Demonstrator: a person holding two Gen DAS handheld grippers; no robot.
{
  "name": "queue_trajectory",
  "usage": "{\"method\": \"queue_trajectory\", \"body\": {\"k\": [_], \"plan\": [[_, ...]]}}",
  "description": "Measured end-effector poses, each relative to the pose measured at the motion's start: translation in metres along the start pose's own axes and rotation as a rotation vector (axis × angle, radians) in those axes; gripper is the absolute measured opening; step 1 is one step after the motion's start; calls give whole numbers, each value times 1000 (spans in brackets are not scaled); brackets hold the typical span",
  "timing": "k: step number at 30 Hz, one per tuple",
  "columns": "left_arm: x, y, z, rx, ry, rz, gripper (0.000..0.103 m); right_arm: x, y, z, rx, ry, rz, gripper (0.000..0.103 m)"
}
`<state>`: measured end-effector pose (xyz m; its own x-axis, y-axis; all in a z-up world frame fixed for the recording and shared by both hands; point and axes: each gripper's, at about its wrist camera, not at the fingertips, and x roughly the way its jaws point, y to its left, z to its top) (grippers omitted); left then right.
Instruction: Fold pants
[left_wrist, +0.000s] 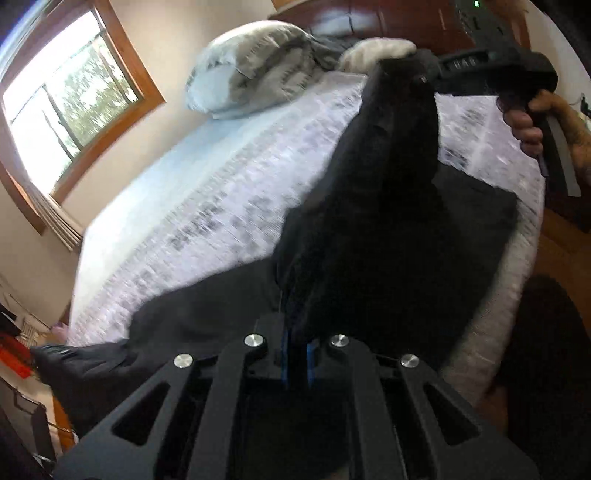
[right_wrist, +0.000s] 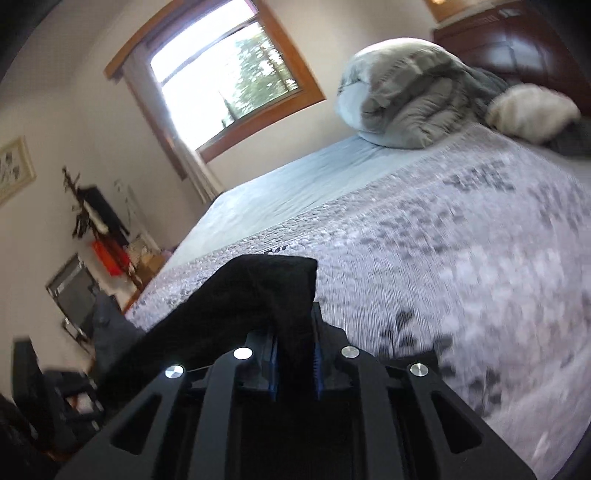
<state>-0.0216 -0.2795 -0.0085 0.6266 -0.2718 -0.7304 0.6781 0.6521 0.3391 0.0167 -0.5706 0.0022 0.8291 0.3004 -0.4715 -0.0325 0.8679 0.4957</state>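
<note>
The black pants (left_wrist: 388, 221) hang stretched above the bed between both grippers. My left gripper (left_wrist: 297, 354) is shut on one end of the cloth, blue pads pinching it. In the left wrist view the right gripper (left_wrist: 424, 79) holds the other end raised at the upper right, a hand on its handle. In the right wrist view my right gripper (right_wrist: 295, 354) is shut on a bunched fold of the pants (right_wrist: 258, 295), which drape down to the left. A lower part of the pants lies on the bedspread.
The bed has a grey patterned bedspread (right_wrist: 443, 240) and pale blue sheet (right_wrist: 288, 184). A rolled grey duvet (right_wrist: 413, 99) and white pillow (right_wrist: 532, 110) lie by the dark wooden headboard (right_wrist: 517, 40). A window (right_wrist: 225, 70) is in the far wall; clutter (right_wrist: 103, 251) stands beside the bed.
</note>
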Motion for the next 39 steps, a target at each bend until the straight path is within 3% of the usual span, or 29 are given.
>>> {"method": "queue_trajectory", "body": {"k": [3,10,13,15,19,24,27,31,33,34,35,37,39], "plan": [[6,-18,-14,-12,56,-43,5,-12,-9,-20,53,-6,1,19],[26,-47,-38,-7,156,-159,8,-23,-20,-58,78,53,-91,19],[45,-55,-45,-30,199,-167,9,-21,-26,-70,91,93,-136,20],[53,-55,-46,-46,214,-171,11,-19,-28,-75,75,115,-191,26],[62,-55,-47,-57,229,-170,12,-24,-29,-84,84,165,-255,56],[63,-57,-47,-58,231,-168,13,-59,-26,-99,155,188,-249,63],[64,-54,-47,-72,239,-180,13,-84,-28,-106,263,160,-195,65],[60,-52,-44,-98,256,-208,26,-95,-28,-112,471,108,8,70],[56,-49,-44,-106,266,-219,46,-86,-24,-109,519,105,62,72],[50,-41,-41,-117,258,-234,65,-79,-23,-106,552,102,83,74],[39,-36,-40,-134,229,-245,72,-70,-23,-102,575,110,82,74],[19,-28,-36,-144,177,-249,76,-53,-23,-94,586,149,7,74],[5,-19,-35,-155,146,-227,83,-35,-22,-85,577,172,-48,68]]}}
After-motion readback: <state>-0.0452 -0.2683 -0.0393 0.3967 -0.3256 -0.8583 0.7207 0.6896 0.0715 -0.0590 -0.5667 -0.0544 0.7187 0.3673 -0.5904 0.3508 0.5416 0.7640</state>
